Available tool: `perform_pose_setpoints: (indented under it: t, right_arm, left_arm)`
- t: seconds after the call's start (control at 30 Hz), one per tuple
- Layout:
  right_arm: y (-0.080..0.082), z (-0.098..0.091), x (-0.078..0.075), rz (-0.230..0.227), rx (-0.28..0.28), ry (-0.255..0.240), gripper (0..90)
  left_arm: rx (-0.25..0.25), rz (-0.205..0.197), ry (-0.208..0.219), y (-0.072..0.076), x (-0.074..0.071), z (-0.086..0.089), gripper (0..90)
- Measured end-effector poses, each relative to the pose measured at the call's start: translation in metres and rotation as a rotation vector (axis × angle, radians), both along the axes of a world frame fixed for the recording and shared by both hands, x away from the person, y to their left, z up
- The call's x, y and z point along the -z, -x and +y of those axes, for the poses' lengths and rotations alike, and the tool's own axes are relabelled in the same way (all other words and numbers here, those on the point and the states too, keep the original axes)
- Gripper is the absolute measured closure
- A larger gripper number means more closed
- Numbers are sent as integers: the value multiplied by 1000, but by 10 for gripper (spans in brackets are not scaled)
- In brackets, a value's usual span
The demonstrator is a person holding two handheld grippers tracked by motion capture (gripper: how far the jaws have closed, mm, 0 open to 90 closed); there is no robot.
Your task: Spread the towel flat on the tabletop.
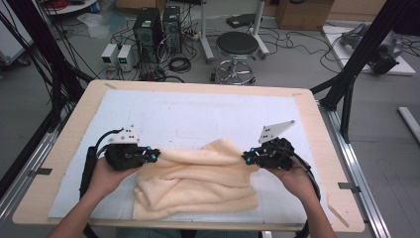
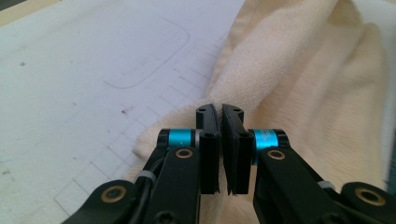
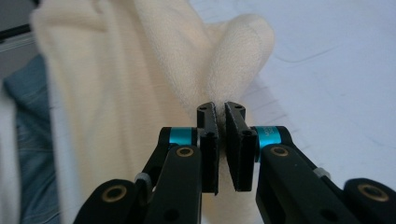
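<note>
High view, cloth: cream towel (image 1: 198, 181) lies crumpled on the white mat (image 1: 198, 114) near the person's edge of the desk (image 1: 317, 129), long axis running left to right.
High view, tongs: left tongs (image 1: 156, 155) grip the towel's upper left corner, right tongs (image 1: 244, 158) its upper right corner; the cloth spans between them, each hand equally near its own corner.
High view, containers: none on the desk.
Left gripper view: left tongs (image 2: 220, 122) are pinched narrow on a fold of the towel (image 2: 299, 84); the bulk of the cloth lies ahead and to the right, bare mat (image 2: 93, 70) to the left.
Right gripper view: right tongs (image 3: 221, 122) are clamped narrow on a raised fold of the towel (image 3: 140, 84); the cloth trails ahead and left, mat (image 3: 336, 60) to the right.
Next move, judged: pulling the two corners apart along the long axis should spread the towel flat.
</note>
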State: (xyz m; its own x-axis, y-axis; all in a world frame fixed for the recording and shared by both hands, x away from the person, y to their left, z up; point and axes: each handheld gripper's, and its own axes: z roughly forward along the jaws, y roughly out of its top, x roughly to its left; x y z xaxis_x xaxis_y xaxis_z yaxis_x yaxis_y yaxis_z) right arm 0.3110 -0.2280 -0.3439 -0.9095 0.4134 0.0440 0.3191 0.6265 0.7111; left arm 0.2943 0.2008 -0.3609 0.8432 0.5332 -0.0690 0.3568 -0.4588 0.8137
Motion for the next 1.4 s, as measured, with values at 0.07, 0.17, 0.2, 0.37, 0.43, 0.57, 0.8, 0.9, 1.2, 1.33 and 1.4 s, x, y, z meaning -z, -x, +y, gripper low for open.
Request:
perform_pose_setpoints:
  t: [0.07, 0.17, 0.2, 0.37, 0.43, 0.57, 0.8, 0.9, 1.2, 1.33, 1.4]
  right_arm:
    - [9, 2, 4, 23, -22, 6, 847]
    - [6, 5, 15, 48, -23, 30, 849]
    - [-2, 5, 16, 57, -7, 27, 852]
    - [-80, 9, -24, -57, 144, 40, 858]
    - [-115, 12, -56, -156, 264, 40, 712]
    - [-150, 13, -66, -121, 349, -20, 544]
    - [-112, 25, -13, -92, 220, 45, 534]
    - [-89, 23, -1, -90, 174, 29, 526]
    - [-19, 11, 18, -78, 78, -11, 477]
    - [8, 8, 27, -89, 22, -21, 461]
    - [20, 6, 33, -75, -2, -31, 457]
  left_arm:
    - [9, 18, -9, 4, 5, 1, 851]
    - [-27, 52, -11, -11, 15, 3, 852]
    - [-52, 68, 11, -21, 15, 3, 854]
    - [-239, -34, 88, -101, -25, -5, 856]
    - [-358, -145, 51, -132, -47, -8, 774]
    - [-398, -63, 99, -156, -47, 0, 583]
    - [-302, -11, 56, -119, -2, 7, 551]
    - [-245, 2, 60, -97, 12, 6, 548]
    - [-93, -19, 48, -24, 37, 17, 496]
    - [-44, -37, 63, 6, 40, 24, 467]
    - [-11, -40, 65, 19, 41, 26, 449]
